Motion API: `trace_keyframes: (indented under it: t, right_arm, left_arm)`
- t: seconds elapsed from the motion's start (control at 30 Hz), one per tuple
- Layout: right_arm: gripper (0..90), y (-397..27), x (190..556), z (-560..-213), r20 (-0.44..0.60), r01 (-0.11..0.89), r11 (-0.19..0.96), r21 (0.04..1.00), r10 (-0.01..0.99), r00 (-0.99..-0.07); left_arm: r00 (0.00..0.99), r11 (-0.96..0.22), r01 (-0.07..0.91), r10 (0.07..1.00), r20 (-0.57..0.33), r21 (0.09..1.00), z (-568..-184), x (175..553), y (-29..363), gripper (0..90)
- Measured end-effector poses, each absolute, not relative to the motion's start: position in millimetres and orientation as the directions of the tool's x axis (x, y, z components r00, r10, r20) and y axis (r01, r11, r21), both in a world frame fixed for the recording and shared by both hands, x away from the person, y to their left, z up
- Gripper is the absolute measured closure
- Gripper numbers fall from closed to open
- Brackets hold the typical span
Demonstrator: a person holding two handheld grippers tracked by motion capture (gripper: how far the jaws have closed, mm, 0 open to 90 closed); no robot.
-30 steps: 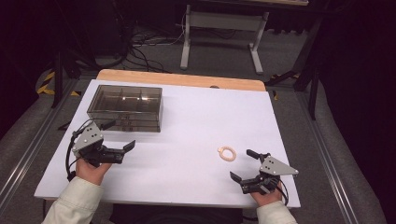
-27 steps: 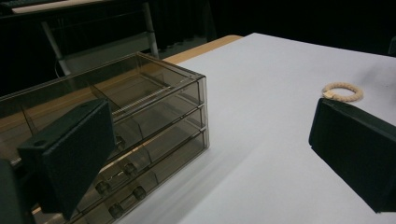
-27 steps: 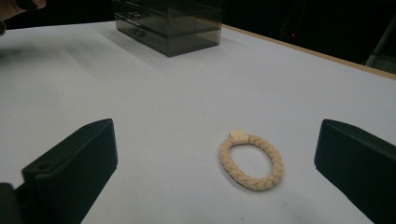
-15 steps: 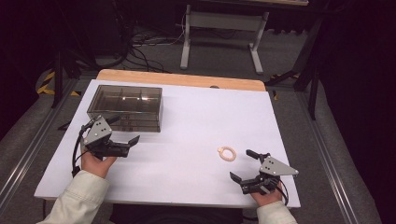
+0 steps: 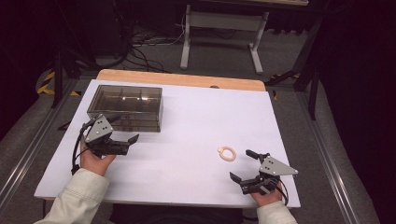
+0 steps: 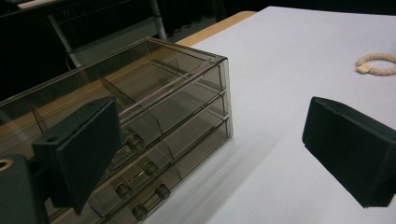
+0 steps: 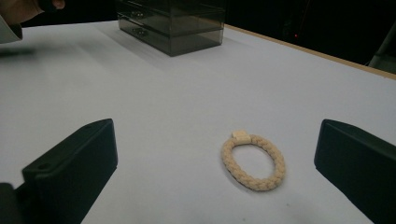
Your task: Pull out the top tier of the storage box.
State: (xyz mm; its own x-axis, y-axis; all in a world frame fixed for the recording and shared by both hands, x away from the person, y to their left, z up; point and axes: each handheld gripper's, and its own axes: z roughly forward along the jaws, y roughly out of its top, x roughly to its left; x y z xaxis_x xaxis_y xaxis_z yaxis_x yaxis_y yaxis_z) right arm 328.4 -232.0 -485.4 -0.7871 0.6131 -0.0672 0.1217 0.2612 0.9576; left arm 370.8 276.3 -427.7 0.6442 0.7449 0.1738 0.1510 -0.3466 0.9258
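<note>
The braided ring [image 7: 252, 161] is a pale cream loop of twisted cord with a small flat tab on its far edge; it lies flat on the white table [image 5: 196, 121], towards the right near corner, just ahead of the right hand-held gripper [image 5: 246, 166]; in the right gripper view it sits between the two black jaws but beyond their tips, touching neither; that gripper is released, jaws spread wide, with nothing in them; the right hand [image 5: 267, 196] holds it low at the near edge of the table, pointing forward and a little to the left, its grey plate uppermost.

Farther in on the left, a cream sleeve [image 5: 77, 198] leads up to the left hand [image 5: 95, 161]; it holds the left hand-held gripper [image 5: 122, 129] level over the table, aimed to the right, close to the front of the drawer box [image 5: 126, 106]; its jaws are also wide apart and empty; whether the nearer jaw touches the box I cannot tell.

The drawer box is smoky, see-through plastic, low and rectangular, with stacked shallow drawers that carry small round knobs, and dividers showing through its top; it stands at the far left of the table, well apart from the ring.
</note>
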Motion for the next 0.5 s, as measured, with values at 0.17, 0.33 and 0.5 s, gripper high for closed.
trace_keyframes:
  t: [0.17,0.33,0.5]
  right_arm:
    - [0.1,-232,329,-486,-0.069,0.12,0.262,0.958,0.615,-0.786]
    - [0.1,-232,329,-486,-0.07,0.119,0.261,0.958,0.616,-0.785]
    - [0.1,-232,329,-486,-0.072,0.118,0.263,0.958,0.616,-0.785]
  left_arm:
    - [0.65,-0.386,0.138,0.73,0.211,0.912,-425,369,276,7.5]
    - [0.65,-0.428,0.111,0.714,0.26,0.897,-421,366,276,8.9]
    - [0.628,-0.502,0.069,0.693,0.354,0.862,-415,362,276,10.4]
